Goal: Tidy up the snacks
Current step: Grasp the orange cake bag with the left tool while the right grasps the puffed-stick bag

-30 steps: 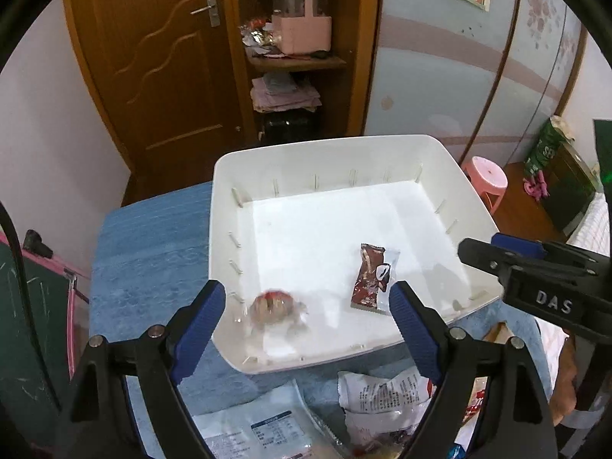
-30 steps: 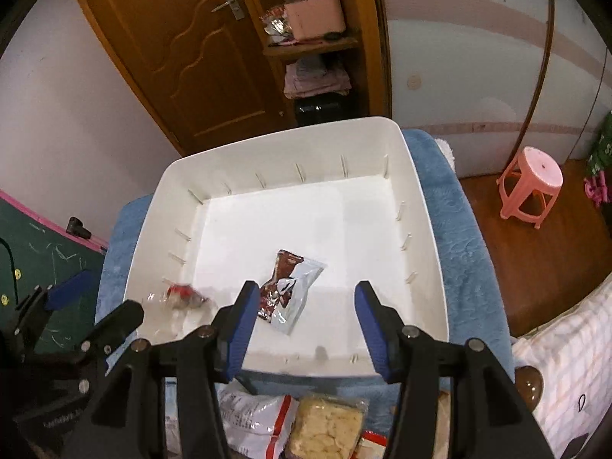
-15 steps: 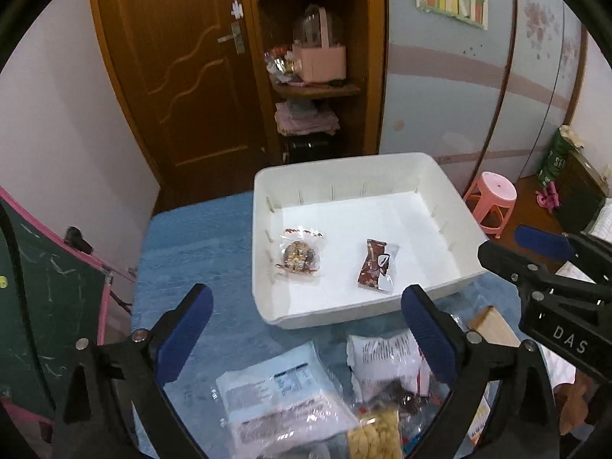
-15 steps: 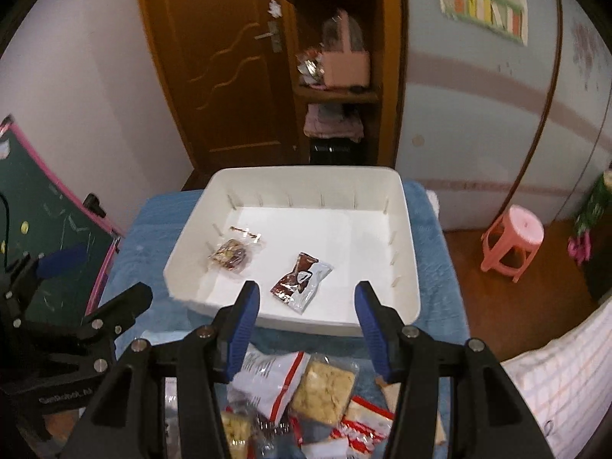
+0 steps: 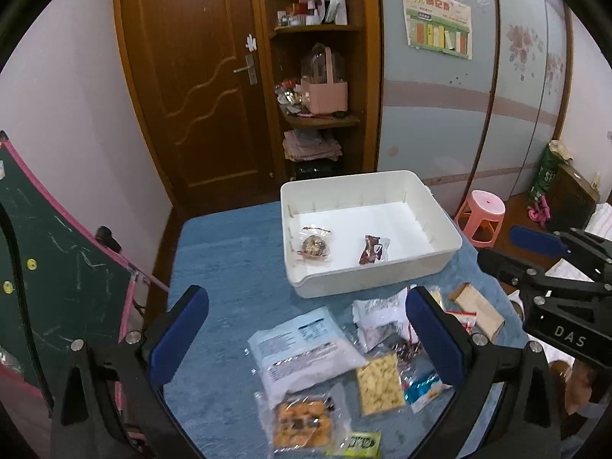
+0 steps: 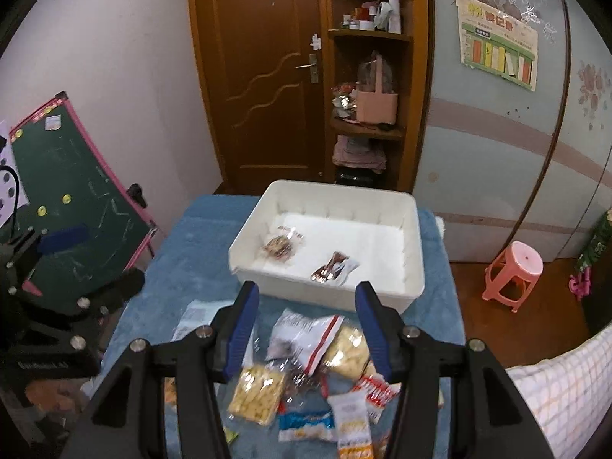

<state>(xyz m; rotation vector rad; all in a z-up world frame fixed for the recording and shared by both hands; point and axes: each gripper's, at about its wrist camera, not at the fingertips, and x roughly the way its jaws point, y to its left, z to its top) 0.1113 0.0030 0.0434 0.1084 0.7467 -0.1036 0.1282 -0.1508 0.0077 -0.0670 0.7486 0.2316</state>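
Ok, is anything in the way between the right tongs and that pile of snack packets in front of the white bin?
Nothing visible blocks it. The right tongs are empty, with the snack packets on the blue cloth directly beneath. The white bin beyond them is open-topped, holding only two packets.

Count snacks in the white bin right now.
2. A clear round-snack pack near the bin's left wall, a brown wrapper mid-floor. Nothing seems hidden; all others lie outside on the blue cloth.

A white bin (image 5: 367,279) sits at the blue table's far side, holding two packets lying flat: a clear round-snack packet (image 5: 314,245) on the left and a brown wrapper (image 5: 371,250) to its right. Loose snack packets (image 5: 325,363) lie heaped in front, near the bin.
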